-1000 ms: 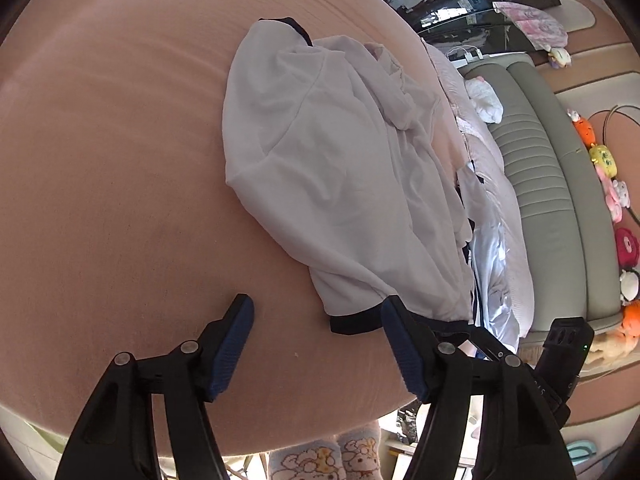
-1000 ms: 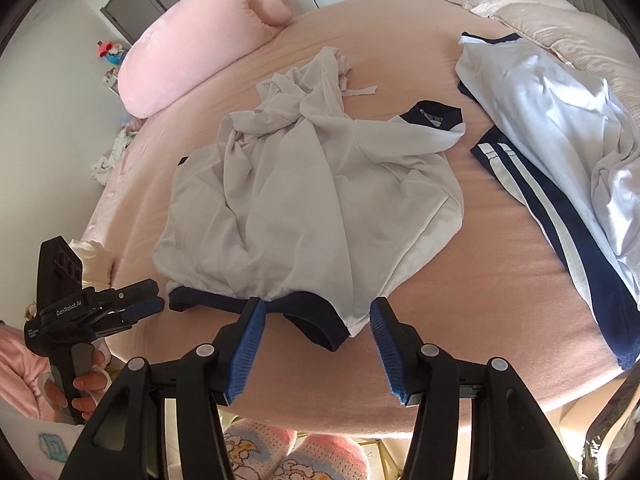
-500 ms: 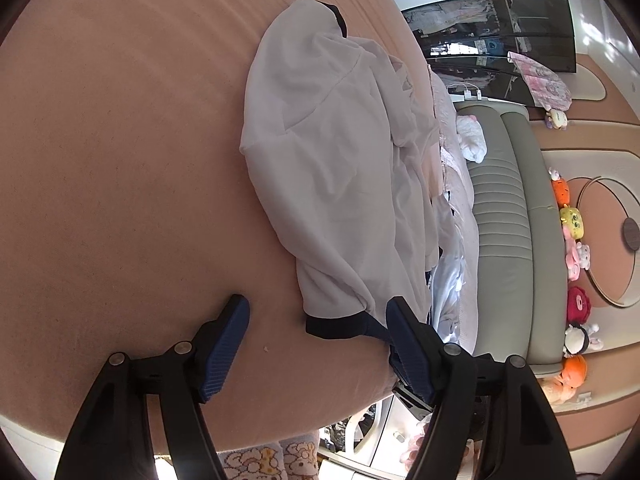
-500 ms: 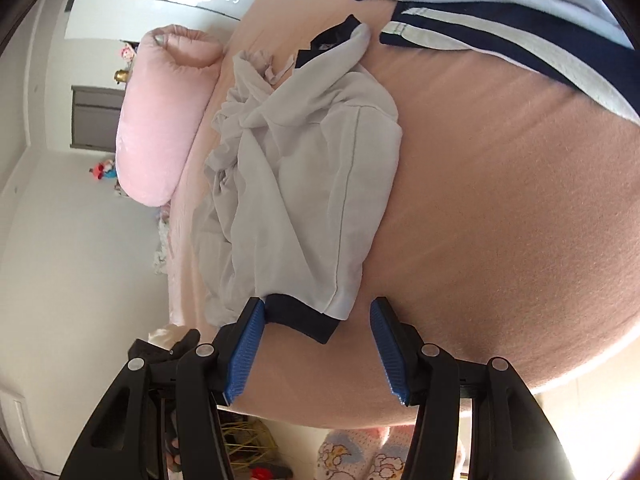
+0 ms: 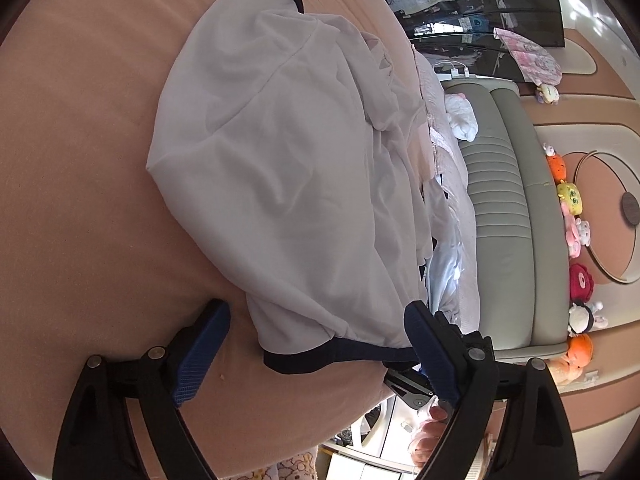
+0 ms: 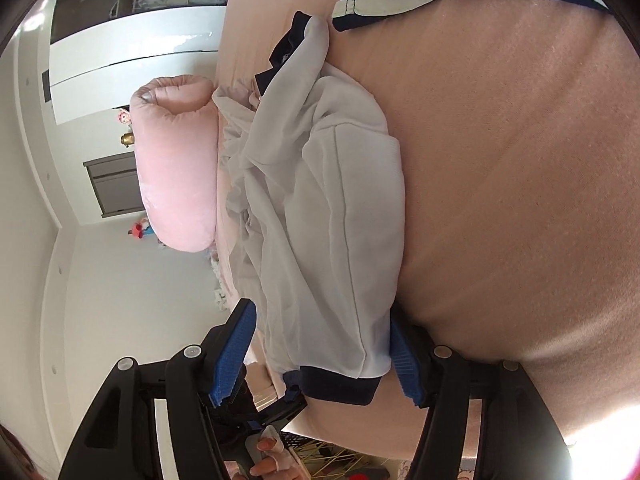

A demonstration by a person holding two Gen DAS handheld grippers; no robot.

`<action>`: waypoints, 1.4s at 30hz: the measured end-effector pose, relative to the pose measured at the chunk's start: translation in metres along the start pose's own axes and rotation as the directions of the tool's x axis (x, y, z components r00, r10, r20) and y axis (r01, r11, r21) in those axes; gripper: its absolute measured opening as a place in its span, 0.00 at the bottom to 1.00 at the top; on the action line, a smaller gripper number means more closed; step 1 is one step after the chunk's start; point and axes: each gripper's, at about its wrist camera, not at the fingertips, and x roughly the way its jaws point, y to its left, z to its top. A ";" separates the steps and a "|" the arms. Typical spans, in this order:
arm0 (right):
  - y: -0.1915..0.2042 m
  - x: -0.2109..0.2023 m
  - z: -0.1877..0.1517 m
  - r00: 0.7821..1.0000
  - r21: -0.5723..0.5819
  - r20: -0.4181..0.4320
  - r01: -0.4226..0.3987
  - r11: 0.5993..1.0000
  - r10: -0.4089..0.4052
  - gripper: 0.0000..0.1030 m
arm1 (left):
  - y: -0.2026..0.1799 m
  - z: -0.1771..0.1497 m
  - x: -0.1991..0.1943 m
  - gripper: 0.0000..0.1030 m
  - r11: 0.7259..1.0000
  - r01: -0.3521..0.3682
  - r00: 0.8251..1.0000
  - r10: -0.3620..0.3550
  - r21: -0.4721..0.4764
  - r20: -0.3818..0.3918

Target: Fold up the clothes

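Lay crumpled on the bed (image 5: 80, 168): white shirt (image 5: 288, 184). Navy hem (image 5: 320, 356) between left gripper (image 5: 316, 352) fingers, jaws opening wide, no grip. Same at right gripper (image 6: 320, 356): opening, hem between, unpinched.

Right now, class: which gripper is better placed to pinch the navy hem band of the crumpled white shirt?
Probably right. The right gripper straddles the navy hem band, jaws opening. The left gripper has only the band's end inside.
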 end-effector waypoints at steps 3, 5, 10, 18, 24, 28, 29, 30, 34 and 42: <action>-0.007 -0.003 -0.001 1.000 0.000 0.000 -0.003 1.000 0.003 0.50 | 0.001 -0.006 0.000 0.84 1.000 -0.003 1.000 0.002 0.028 0.024; -0.017 -0.004 -0.001 1.000 0.019 0.002 0.023 1.000 -0.023 0.28 | 0.001 -0.007 0.001 0.78 0.999 -0.030 0.999 0.029 0.036 0.028; -0.037 -0.008 -0.002 1.000 0.038 0.000 -0.005 0.999 0.005 0.00 | 0.010 -0.010 0.001 0.42 0.994 -0.105 0.993 0.105 -0.015 0.053; -0.033 -0.010 -0.003 1.000 0.009 -0.011 0.023 1.000 -0.023 0.00 | 0.026 -0.009 0.002 0.10 0.990 -0.133 0.991 0.134 -0.050 0.028; -0.015 -0.006 -0.004 0.983 -0.075 -0.104 0.142 0.987 -0.150 0.00 | -0.011 -0.018 0.012 0.09 0.927 -0.339 0.938 0.346 0.158 -0.017; 0.007 -0.004 -0.011 0.949 -0.200 -0.132 0.258 0.945 -0.287 0.00 | -0.006 -0.017 0.015 0.08 0.934 -0.331 0.932 0.346 0.132 -0.110; 0.010 -0.005 -0.013 0.942 -0.218 -0.126 0.278 0.935 -0.309 0.00 | -0.003 -0.017 0.015 0.08 0.939 -0.322 0.933 0.336 0.121 -0.126; 0.012 -0.005 -0.015 0.938 -0.231 -0.121 0.292 0.928 -0.325 0.00 | 0.000 -0.018 0.014 0.08 0.943 -0.314 0.935 0.327 0.110 -0.137; 0.019 -0.007 -0.017 0.925 -0.260 -0.109 0.327 0.908 -0.364 0.00 | 0.003 -0.025 0.014 0.08 0.945 -0.305 0.931 0.322 0.119 -0.173; 0.022 -0.021 -0.021 0.904 -0.295 -0.078 0.381 0.876 -0.420 0.00 | 0.000 -0.036 0.012 0.08 0.939 -0.285 0.934 0.317 0.191 -0.166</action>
